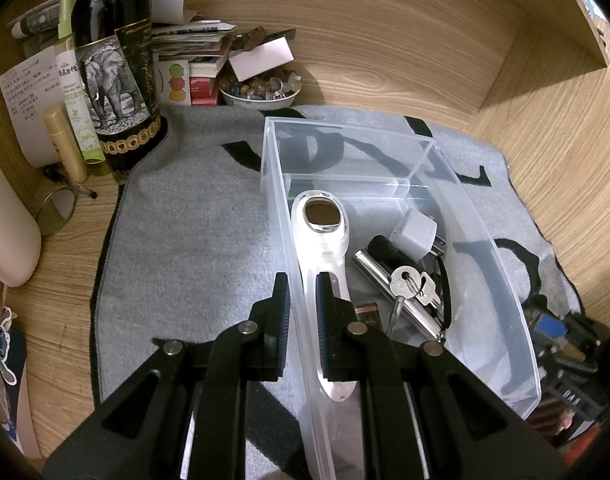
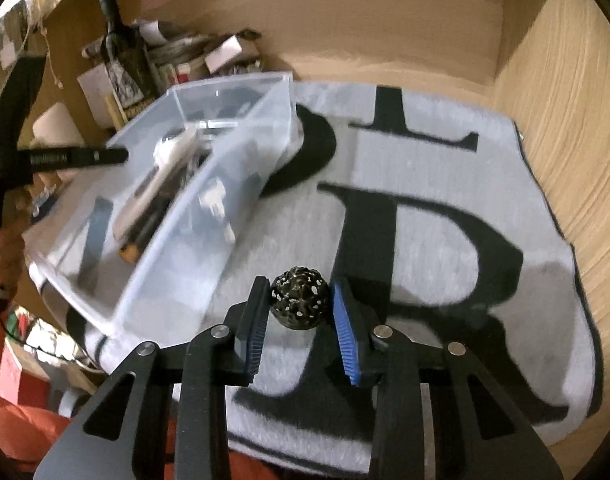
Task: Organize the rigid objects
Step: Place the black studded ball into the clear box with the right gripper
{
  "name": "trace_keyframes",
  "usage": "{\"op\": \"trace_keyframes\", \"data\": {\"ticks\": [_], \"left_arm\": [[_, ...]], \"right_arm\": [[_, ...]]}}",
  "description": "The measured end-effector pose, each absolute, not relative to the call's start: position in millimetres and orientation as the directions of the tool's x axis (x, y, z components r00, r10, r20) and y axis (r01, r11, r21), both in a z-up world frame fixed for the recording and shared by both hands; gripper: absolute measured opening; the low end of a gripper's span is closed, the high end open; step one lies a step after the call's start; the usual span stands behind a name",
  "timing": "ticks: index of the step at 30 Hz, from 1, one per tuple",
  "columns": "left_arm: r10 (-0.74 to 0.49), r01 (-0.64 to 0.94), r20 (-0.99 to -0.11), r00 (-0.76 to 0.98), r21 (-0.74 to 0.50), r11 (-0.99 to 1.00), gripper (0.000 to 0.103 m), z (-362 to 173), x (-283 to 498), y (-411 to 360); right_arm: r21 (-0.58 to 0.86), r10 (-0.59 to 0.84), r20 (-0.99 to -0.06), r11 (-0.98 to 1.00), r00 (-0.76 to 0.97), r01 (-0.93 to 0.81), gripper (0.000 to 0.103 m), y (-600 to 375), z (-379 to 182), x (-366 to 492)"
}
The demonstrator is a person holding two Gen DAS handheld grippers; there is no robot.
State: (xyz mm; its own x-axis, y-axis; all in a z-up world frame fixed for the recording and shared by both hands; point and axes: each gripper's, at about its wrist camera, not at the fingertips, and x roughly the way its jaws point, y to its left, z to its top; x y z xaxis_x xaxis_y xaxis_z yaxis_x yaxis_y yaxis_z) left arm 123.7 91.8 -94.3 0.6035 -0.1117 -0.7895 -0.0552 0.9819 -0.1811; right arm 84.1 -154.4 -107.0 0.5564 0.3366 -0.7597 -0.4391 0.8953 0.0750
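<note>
**Closing on the perforated ball while the box is held steady**

The step in hand looks like a pick-up of the small dark ball with a pierced, lace-like metal shell, to be carried to the clear plastic storage box with a divider. To do it well, the right hand-held gripper should close with the ball centred between the ribbed blue pads, so that a round, hard shell does not squirt forward out of the pinch. A gentle, square squeeze low on the ball's widest part would suit it best; a skewed grip risks rolling it across the grey woven mat with large black letters.

The ball sits on the mat directly between the right hand-held gripper's two fingers. The left pad appears to touch or nearly touch its side, while a narrow gap shows at the right pad, so the jaws are spread around it and not yet pinching. The box lies up and to the left of the ball, near but apart.

The left hand-held gripper is pinching the near side wall of the box, one finger outside and one inside. Inside lie a white plastic handheld device with an oval window, a set of silver keys and a small white cube-shaped charger plug. Holding the wall keeps the light box from sliding during the drop.
</note>
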Motion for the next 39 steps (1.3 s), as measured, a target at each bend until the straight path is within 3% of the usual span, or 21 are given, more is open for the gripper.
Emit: {"op": "trace_keyframes", "data": {"ticks": [17, 39], "left_arm": [[-0.119, -0.057, -0.789, 0.603, -0.191, 0.98, 0.011, -93, 122, 91], [-0.11, -0.053, -0.789, 0.605, -0.177, 0.983, 0.011, -92, 122, 92]], "right_arm": [[0.06, 0.467, -0.631, 0.826, 0.62, -0.56, 0.029, -99, -46, 123], [0.061, 0.466, -0.773, 0.729, 0.43, -0.681, 0.03, -27, -80, 168]]}}
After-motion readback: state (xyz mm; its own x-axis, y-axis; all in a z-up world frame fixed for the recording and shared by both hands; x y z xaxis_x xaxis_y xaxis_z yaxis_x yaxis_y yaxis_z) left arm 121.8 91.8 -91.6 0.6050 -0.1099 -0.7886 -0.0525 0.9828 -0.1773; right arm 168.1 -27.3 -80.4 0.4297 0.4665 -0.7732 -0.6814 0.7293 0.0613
